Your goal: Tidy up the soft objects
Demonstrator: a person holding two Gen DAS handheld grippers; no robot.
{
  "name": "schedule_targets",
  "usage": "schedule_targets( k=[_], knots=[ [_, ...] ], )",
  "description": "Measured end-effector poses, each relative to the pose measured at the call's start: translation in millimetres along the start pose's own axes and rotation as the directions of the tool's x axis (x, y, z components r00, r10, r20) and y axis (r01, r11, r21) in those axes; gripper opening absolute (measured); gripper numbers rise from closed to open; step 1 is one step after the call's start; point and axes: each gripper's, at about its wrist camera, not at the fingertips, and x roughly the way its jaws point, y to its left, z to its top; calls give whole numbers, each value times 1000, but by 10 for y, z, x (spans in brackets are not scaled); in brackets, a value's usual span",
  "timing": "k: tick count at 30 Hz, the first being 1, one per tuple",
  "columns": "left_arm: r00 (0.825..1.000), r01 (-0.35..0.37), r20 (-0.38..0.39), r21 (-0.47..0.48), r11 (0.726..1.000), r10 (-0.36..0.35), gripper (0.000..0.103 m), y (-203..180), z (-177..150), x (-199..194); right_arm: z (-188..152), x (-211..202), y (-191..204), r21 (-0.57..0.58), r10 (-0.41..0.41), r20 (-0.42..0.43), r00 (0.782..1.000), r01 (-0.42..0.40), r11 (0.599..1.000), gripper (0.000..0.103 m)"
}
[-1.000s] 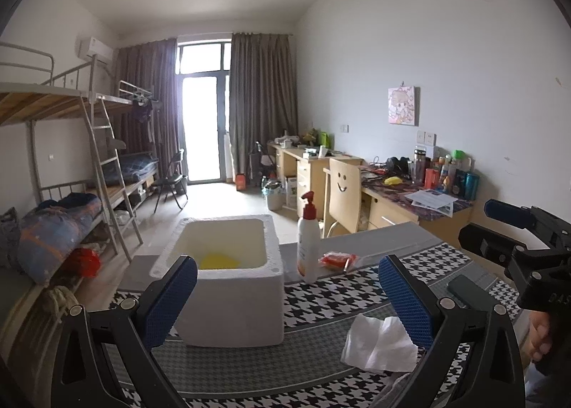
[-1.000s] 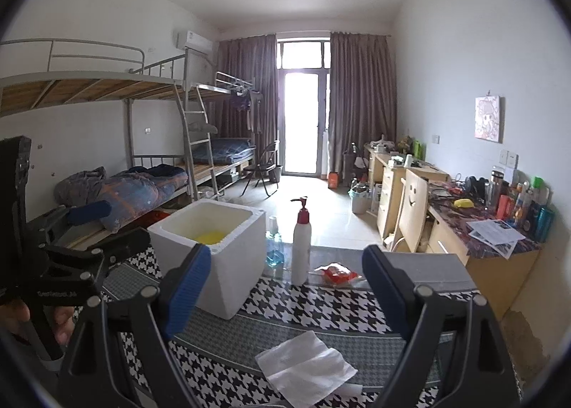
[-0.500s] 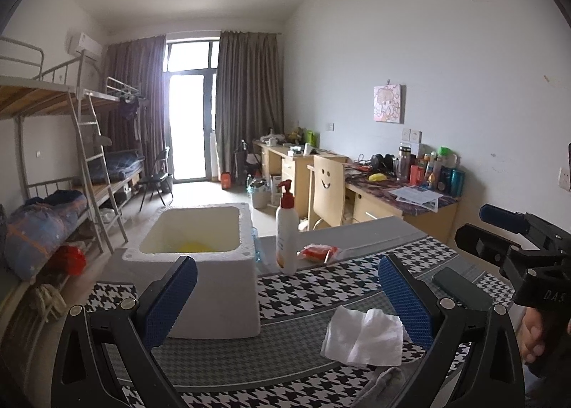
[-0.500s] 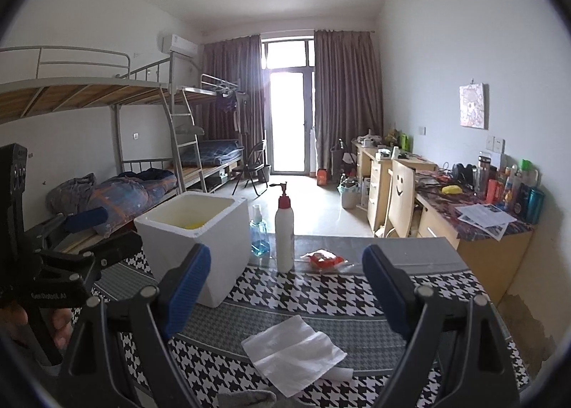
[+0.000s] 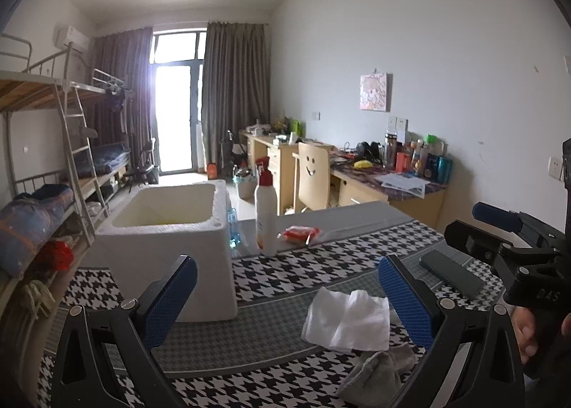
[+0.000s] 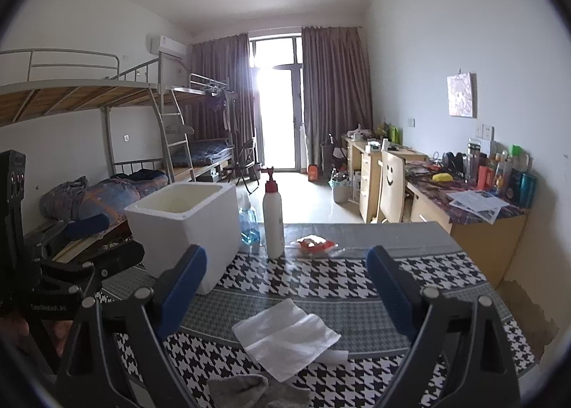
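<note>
A white tissue (image 5: 348, 322) (image 6: 287, 336) lies flat on the houndstooth tablecloth (image 5: 314, 269), with a crumpled grey cloth (image 5: 374, 372) (image 6: 249, 390) just in front of it. A white foam box (image 5: 167, 240) (image 6: 185, 226) stands open-topped at the left. My left gripper (image 5: 285, 301) is open above the cloth between box and tissue, holding nothing. My right gripper (image 6: 287, 290) is open too, hovering just behind the tissue. Each gripper shows at the edge of the other's view, held by a hand.
Behind the box stand a white pump bottle with a red top (image 5: 266, 215) (image 6: 273, 222), a small blue bottle (image 6: 249, 226) and a red packet (image 5: 299, 233) (image 6: 314, 243). A dark flat phone-like object (image 5: 451, 274) lies at the right. Bunk beds, desks and a chair fill the room beyond.
Both cameras have dipped and pulled back a little: the grey cloth has come into view at the bottom. Both grippers stayed open.
</note>
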Motion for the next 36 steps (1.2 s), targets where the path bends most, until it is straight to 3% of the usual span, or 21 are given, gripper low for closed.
schedule_targets(
  k=[18, 36],
  knots=[
    [995, 57, -78, 13, 998, -56, 102, -111, -291, 198, -312, 104, -101, 24, -38, -70, 997, 39, 999, 95],
    [972, 119, -207, 29, 992, -111, 102, -205, -575, 393, -458, 87, -389, 88, -140, -97, 985, 149, 985, 95]
  ],
)
